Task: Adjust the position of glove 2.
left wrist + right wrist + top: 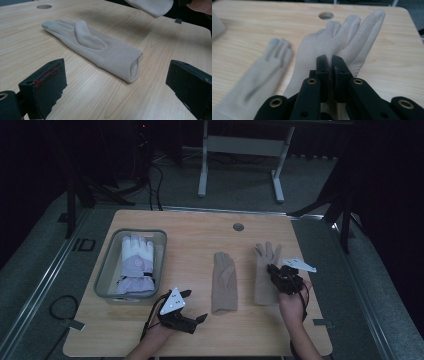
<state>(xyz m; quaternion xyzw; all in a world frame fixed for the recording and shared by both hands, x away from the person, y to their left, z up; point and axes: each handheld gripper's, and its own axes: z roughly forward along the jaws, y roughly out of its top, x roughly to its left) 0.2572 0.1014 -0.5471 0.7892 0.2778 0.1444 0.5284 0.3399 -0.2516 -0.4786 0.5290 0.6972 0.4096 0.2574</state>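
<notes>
Currently left gripper (192, 306) idle, jaws spread wide, low over the table (200, 340), flat beige glove (95, 47) lying just ahead of it, cuff end nearest. Right gripper (330, 63) pinched tight on second beige glove (342, 42) near its cuff, fabric lifting off wood. Soft, light, floppy: likely to droop and swing; cuff hem looks the firmest grab point. Right wrist angled forward-down, forearm low.
</notes>
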